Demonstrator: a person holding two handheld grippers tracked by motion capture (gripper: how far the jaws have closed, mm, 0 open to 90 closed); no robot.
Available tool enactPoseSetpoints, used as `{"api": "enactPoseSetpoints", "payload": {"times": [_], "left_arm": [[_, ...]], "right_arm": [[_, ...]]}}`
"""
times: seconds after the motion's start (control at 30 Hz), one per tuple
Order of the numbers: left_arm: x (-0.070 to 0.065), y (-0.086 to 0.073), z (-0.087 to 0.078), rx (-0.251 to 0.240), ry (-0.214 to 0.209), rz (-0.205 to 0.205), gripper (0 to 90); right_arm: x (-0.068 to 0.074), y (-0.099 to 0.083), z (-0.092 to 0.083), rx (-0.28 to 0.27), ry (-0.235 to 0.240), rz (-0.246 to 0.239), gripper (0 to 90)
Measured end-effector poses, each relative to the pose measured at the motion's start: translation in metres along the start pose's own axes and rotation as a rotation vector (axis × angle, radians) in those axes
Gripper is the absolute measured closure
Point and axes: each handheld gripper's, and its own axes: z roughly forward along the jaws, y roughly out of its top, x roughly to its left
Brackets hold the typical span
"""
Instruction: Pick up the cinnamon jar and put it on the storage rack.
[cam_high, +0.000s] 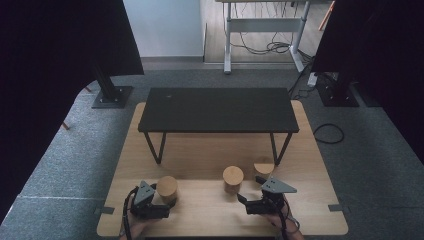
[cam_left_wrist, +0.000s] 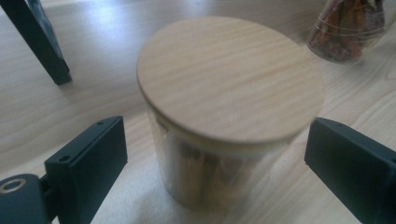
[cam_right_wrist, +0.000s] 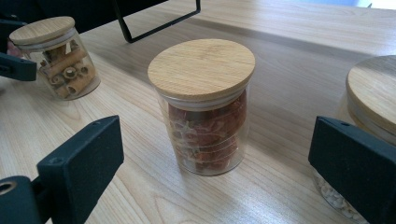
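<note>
The left gripper stands wide, its two black jaws set to either side of the cinnamon jar without touching it; in the left gripper view the jar sits dead ahead at twelve o'clock, so close that its wooden lid spans most of the gap. The right gripper is also wide, holding nothing, and the red-filled jar lies at its twelve o'clock, a little farther off than the left one's target. Both jars stand upright on the counter, long axis vertical, lids level. In the high view the cinnamon jar sits just at one o'clock of the left gripper, the red-filled jar at eleven o'clock of the right, and a third jar stands at about one o'clock of the right gripper, near the leg of the small black table at the far side of the counter. By my reading the left hand is nearer its grasp: a short push forward would let the jaws close on the glass wall below the lid.
</note>
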Motion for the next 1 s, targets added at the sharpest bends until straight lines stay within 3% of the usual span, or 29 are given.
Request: {"api": "enactPoseSetpoints", "payload": {"times": [1.0], "left_arm": [[-0.003, 0.013, 0.022, 0.046, 0.011, 0.020, 5.5]], "right_arm": [[0.003, -0.001, 0.002, 0.003, -0.006, -0.003, 2.5]]}}
